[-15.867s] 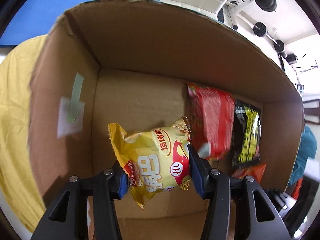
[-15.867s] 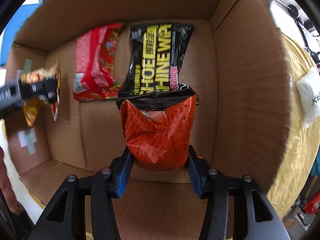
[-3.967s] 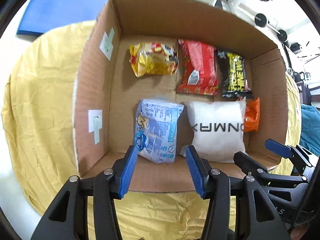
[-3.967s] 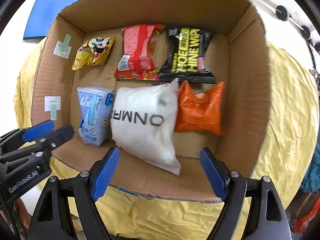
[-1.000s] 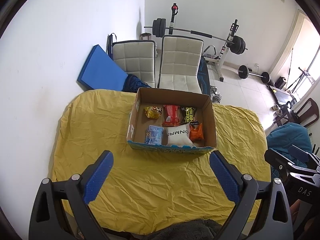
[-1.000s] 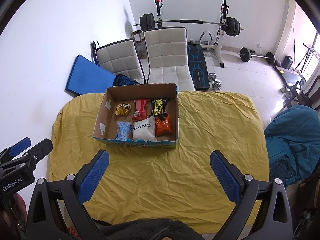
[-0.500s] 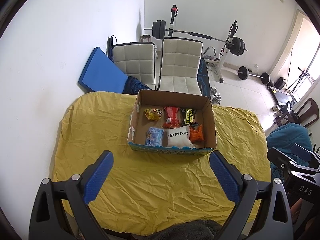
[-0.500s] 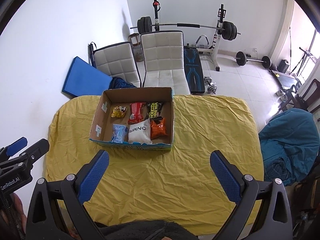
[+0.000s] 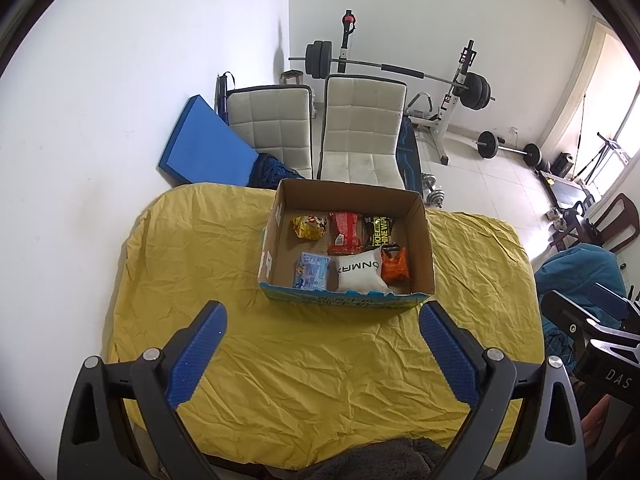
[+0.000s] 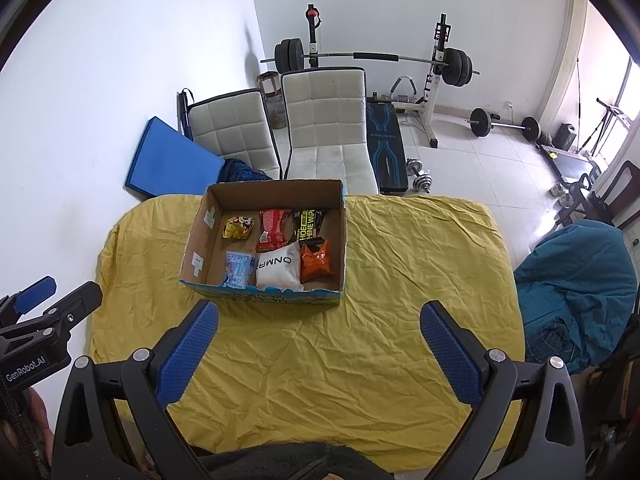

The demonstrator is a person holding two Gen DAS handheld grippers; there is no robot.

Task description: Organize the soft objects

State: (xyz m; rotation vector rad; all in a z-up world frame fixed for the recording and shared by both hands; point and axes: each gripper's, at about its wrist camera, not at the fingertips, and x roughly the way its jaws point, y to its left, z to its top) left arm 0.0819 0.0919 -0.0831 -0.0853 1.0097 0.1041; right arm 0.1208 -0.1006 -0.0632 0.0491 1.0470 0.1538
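A cardboard box (image 9: 424, 240) (image 10: 342, 240) stands on the yellow-covered table (image 9: 200, 264) (image 10: 420, 264). In it lie a yellow snack bag (image 9: 309, 227), a red bag (image 9: 345, 227), a black bag (image 9: 380, 231), a blue-white pack (image 9: 313, 275), a white pillow pack (image 9: 362, 275) and an orange bag (image 9: 395, 267). My left gripper (image 9: 320, 342) is open and empty, held high and well back from the box. My right gripper (image 10: 318, 340) is open and empty, also high above the table's near side.
Two white chairs (image 9: 360, 128) stand behind the table, with a blue mat (image 9: 202, 148) against the wall. A barbell rack (image 9: 460, 80) and weights are farther back. A teal beanbag (image 10: 576, 280) sits to the right of the table.
Both grippers have drawn slightly farther back and up from the box. The box and the packs in it have not moved.
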